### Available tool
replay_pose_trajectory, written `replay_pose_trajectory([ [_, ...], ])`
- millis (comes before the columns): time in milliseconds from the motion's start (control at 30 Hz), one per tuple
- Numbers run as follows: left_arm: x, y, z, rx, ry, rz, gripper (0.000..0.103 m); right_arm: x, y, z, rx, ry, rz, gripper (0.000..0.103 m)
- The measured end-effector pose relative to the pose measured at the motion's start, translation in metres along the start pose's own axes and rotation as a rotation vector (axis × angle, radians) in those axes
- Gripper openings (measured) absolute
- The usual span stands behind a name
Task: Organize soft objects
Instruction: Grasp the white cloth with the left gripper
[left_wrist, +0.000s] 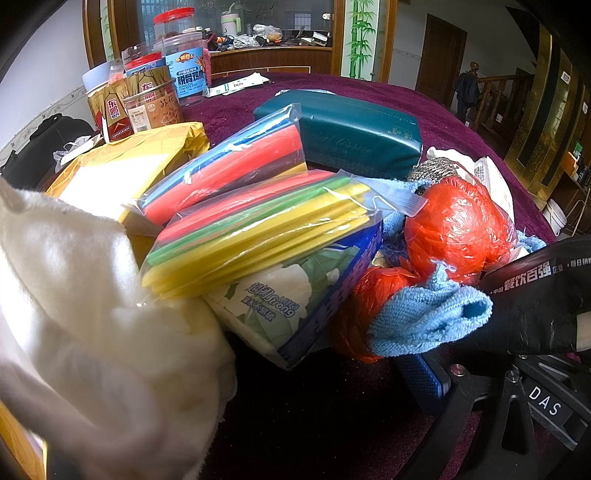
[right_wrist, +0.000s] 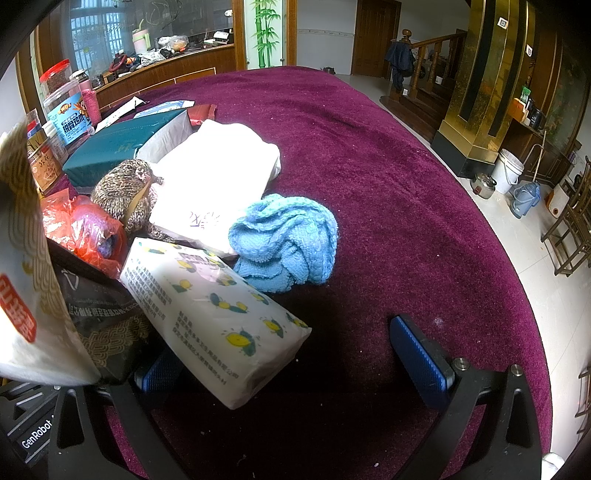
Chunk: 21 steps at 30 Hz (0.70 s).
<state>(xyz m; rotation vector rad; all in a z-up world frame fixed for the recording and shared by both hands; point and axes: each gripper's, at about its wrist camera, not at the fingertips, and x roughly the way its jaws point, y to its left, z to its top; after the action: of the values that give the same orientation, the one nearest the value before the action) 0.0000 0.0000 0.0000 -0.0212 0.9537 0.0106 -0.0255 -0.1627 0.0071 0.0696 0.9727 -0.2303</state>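
In the left wrist view a white fluffy cloth (left_wrist: 92, 321) fills the lower left and hides my left gripper's left finger; only the right blue pad (left_wrist: 424, 380) shows. Ahead lie bagged coloured sponge sheets (left_wrist: 258, 229), a tissue pack (left_wrist: 295, 306), red-bagged yarn balls (left_wrist: 454, 229) and a light blue cloth (left_wrist: 428, 317). In the right wrist view my right gripper (right_wrist: 291, 358) is open, its fingers either side of a lemon-print tissue pack (right_wrist: 218, 317), not closed on it. A blue knitted cloth (right_wrist: 288, 243), a white pack (right_wrist: 218, 177) and brown yarn (right_wrist: 125, 192) lie beyond.
A dark red tablecloth (right_wrist: 388, 166) covers the round table. A teal tissue pack (left_wrist: 358, 129) and snack jars (left_wrist: 155, 88) stand at the back left. A black printed bag (left_wrist: 535, 295) lies at the right. Bare cloth lies to the right in the right wrist view.
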Motion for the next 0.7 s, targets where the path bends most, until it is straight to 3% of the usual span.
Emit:
replay_pose_trajectory([
  [233, -0.001, 0.001, -0.001, 0.010, 0.022, -0.008, 0.102, 0.000, 0.000, 0.000, 0.000, 0.000, 0.000, 0.103],
  [333, -0.005, 0.004, -0.004, 0.041, 0.058, -0.038, 0.102, 0.000, 0.000, 0.000, 0.000, 0.000, 0.000, 0.103],
  [500, -0.007, 0.007, -0.008, 0.074, 0.053, -0.084, 0.102, 0.000, 0.000, 0.000, 0.000, 0.000, 0.000, 0.103],
  [700, -0.010, 0.002, -0.014, 0.088, 0.053, -0.065, 0.103, 0.000, 0.000, 0.000, 0.000, 0.000, 0.000, 0.103],
])
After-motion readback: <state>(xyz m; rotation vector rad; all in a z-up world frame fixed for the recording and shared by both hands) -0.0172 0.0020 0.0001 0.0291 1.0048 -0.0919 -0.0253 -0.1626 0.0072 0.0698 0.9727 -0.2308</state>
